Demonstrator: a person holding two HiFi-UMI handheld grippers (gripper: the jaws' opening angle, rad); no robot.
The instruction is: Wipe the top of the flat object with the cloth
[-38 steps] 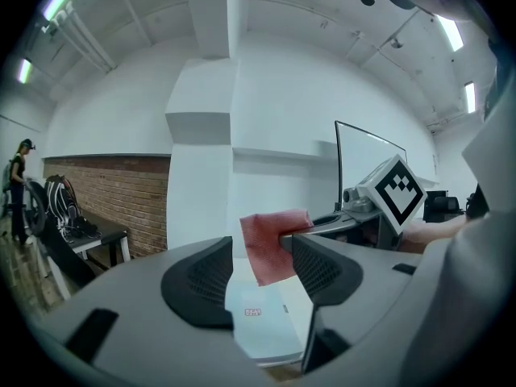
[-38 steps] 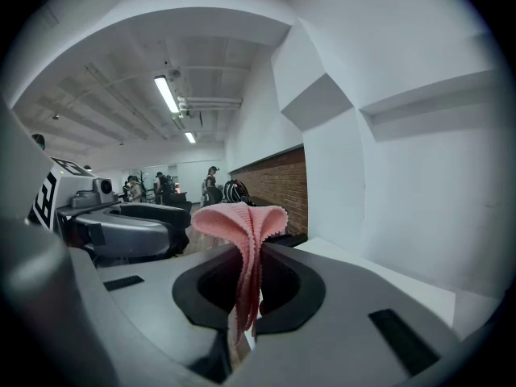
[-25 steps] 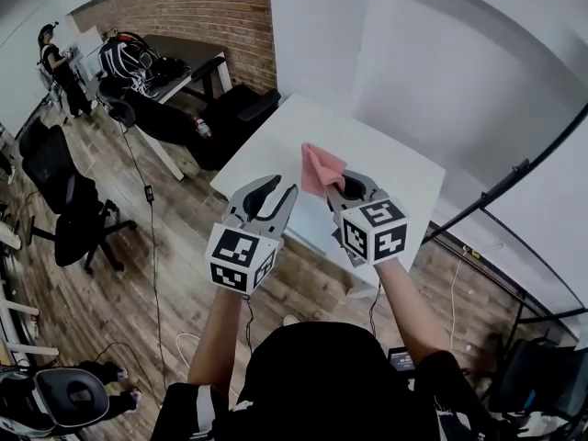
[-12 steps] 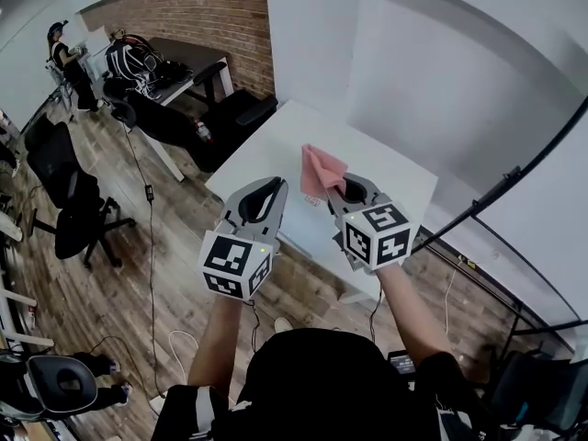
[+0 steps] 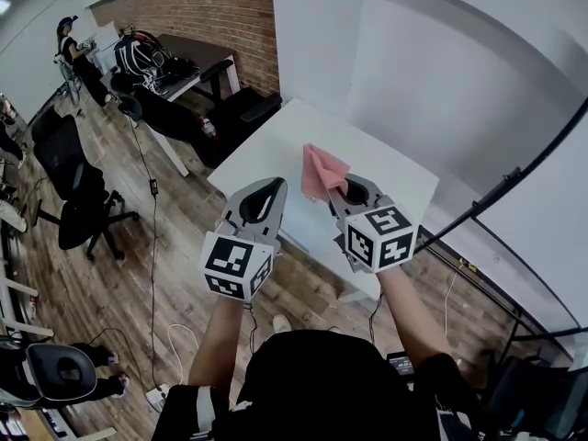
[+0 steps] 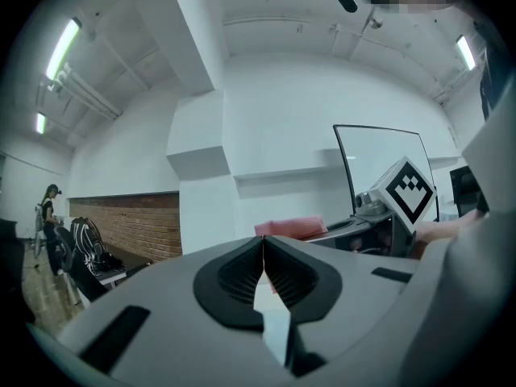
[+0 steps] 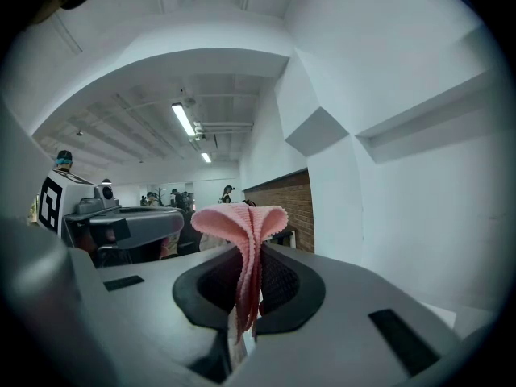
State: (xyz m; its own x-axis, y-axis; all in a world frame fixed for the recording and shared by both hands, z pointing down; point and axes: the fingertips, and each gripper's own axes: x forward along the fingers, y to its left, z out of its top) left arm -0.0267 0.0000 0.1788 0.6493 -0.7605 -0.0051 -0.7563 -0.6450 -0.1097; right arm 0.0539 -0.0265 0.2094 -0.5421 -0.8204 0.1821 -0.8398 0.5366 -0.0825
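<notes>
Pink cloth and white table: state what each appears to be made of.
The pink cloth looks like a soft knitted or woven textile with a matte finish: a fine ribbed texture shows on it, and it folds limply. The white table has a smooth, flat, low-sheen top, probably laminate or painted board; the pictures leave that open.

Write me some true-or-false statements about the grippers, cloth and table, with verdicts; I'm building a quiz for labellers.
1. The right gripper grips the cloth. True.
2. The left gripper is open. False: its jaws have just closed together, with nothing between them.
3. The cloth lies flat on the table. False: it is pinched in the jaws and stands clear of the table.
4. The table is white. True.
</notes>
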